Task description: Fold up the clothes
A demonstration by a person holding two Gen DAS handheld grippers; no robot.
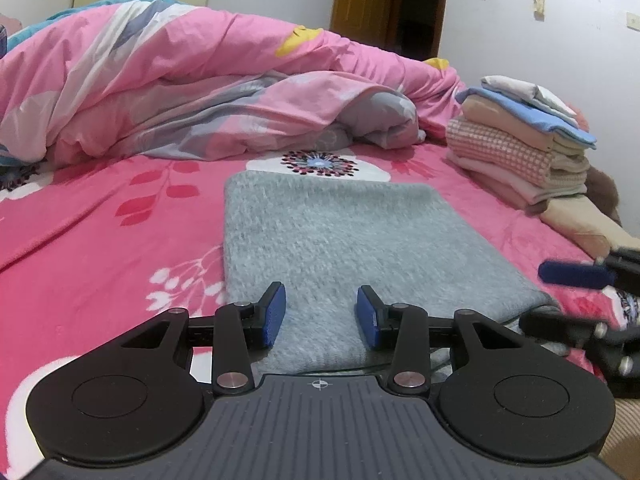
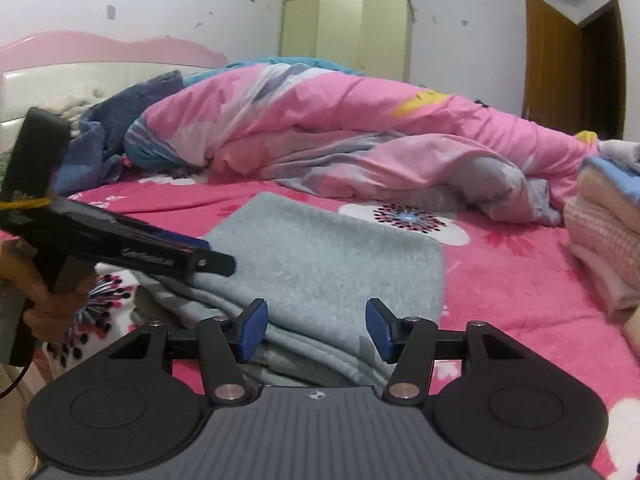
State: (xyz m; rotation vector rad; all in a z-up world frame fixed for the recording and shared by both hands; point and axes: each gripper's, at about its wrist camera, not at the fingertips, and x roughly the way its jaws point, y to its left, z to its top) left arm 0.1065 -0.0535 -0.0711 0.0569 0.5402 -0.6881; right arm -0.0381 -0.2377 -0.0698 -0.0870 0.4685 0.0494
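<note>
A grey fuzzy garment (image 1: 340, 240) (image 2: 320, 256) lies folded into a rectangle on the pink flowered bed sheet (image 1: 100, 220). My left gripper (image 1: 321, 316) hovers over its near edge, blue pads apart, with no cloth pinched between them. In the right wrist view the left gripper (image 2: 216, 260) reaches in from the left over the garment's near left corner, held by a hand (image 2: 52, 300). My right gripper (image 2: 317, 330) stands open above the layered near right edge of the garment, nothing between its pads. In the left wrist view the right gripper (image 1: 572, 300) shows blurred at the right edge.
A stack of folded clothes (image 1: 520, 148) (image 2: 604, 240) stands on the bed to the right of the garment. A rumpled pink duvet (image 1: 180, 80) (image 2: 340, 128) fills the far side of the bed. A beige cloth (image 1: 588, 224) lies in front of the stack.
</note>
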